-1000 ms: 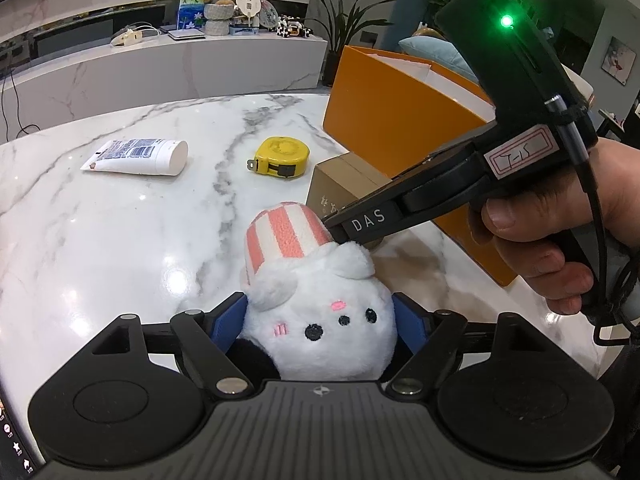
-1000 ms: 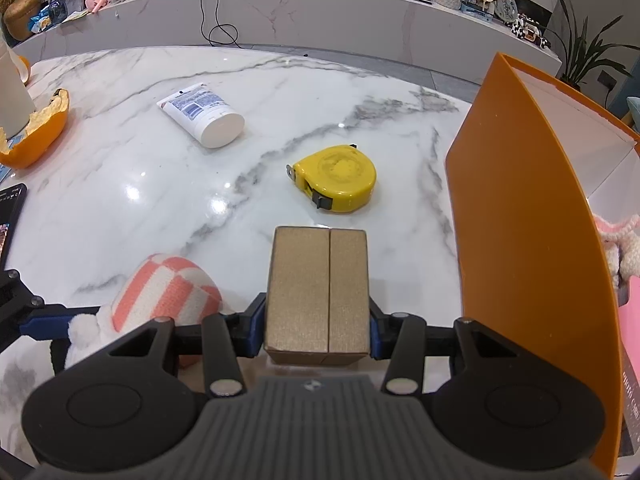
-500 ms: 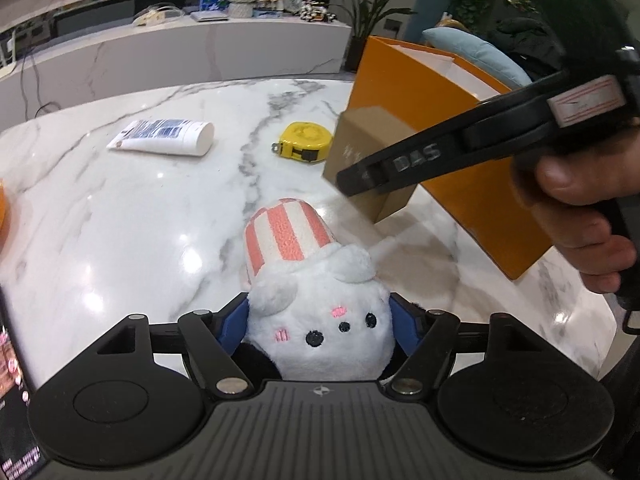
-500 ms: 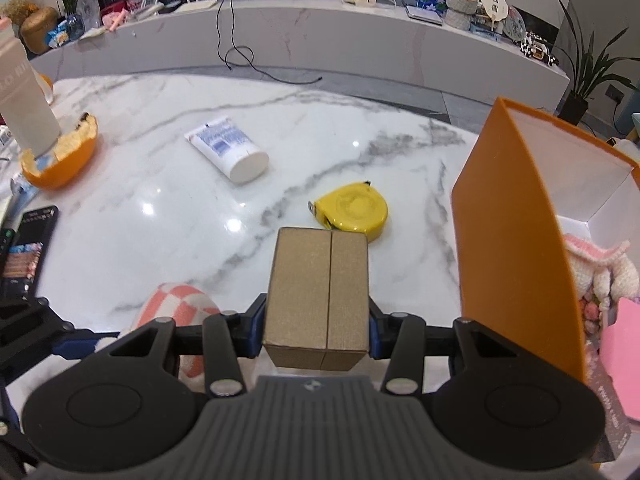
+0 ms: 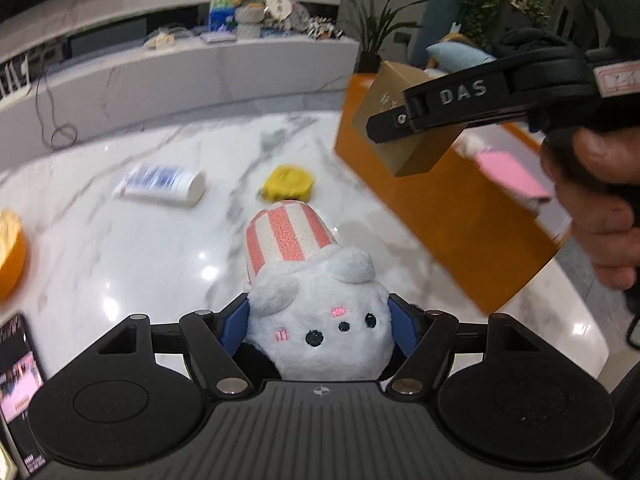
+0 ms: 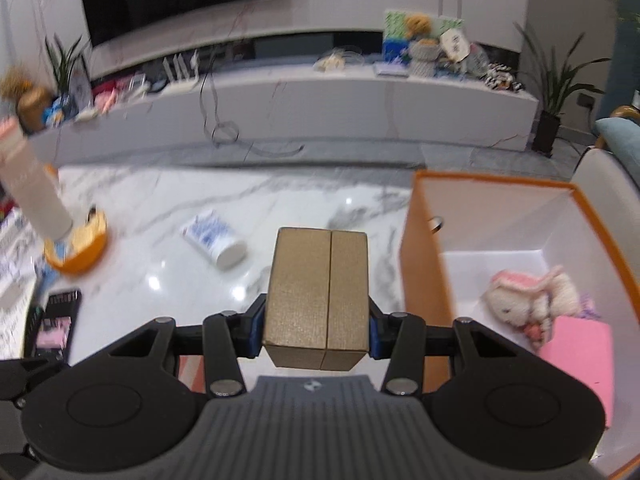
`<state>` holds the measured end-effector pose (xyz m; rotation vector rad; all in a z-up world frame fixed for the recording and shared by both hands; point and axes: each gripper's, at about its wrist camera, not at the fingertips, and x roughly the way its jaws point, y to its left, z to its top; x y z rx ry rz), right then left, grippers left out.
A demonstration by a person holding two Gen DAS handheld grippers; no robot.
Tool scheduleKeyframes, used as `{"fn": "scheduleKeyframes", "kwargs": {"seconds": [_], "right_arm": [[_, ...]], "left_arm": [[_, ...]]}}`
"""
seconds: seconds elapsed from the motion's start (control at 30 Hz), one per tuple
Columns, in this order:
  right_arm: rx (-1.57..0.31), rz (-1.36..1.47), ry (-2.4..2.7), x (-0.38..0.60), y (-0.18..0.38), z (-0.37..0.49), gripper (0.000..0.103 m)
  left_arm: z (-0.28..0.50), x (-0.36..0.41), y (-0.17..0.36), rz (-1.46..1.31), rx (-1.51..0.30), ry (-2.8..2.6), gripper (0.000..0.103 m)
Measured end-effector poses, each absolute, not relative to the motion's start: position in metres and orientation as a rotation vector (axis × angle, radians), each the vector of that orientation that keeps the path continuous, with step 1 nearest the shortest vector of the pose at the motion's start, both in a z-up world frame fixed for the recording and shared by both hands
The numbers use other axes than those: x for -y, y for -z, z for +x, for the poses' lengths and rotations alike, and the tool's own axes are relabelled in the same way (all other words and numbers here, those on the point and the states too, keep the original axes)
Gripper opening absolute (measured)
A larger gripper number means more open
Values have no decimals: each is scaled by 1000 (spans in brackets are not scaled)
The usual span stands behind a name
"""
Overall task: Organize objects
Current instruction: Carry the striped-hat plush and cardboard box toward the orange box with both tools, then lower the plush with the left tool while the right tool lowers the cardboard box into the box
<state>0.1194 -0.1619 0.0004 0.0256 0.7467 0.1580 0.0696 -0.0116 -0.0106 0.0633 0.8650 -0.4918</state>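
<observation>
right jaws pinched flat on the two long sides of a small brown cardboard box [image 6: 318, 298], blue pads square to the walls, box clear of the marble surface [image 6: 168, 276] and just beside the open orange storage box [image 6: 416, 264]. left jaws pressed into a white plush toy [image 5: 320, 320] with a striped pink hat, fur bulging past the pads; toy looks lifted off the surface. right gripper [image 5: 400, 120] shows side-on in the left view with the box at its tip. handling, judged: cardboard is light and stiff but its walls could dent, so hold mid-side. plush is light, soft and squashy and may slip or sag, so grip the body, not the hat. a tube [image 6: 214, 242] and yellow tape measure [image 5: 287, 184] lie on the surface.
</observation>
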Motion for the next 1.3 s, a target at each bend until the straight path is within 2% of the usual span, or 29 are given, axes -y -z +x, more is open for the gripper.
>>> {"fn": "scheduleKeyframes", "kwargs": {"seconds": [0.43,0.67,0.9,1.3], "right_arm": [[-597,303,-60,263,-41,99,48],[-543,354,41,304,-47,89,48],[-528,347,167,344,-38,92,48],[-646,289,232,366,-4,122,48]], "left_arm": [[82,97,-61,156,-723,578,83],[93,133,-86,93,-661,612,83],[120,160,-79,-50,-686,615,83],[144,182,-35,-53,-769,526,83]]}}
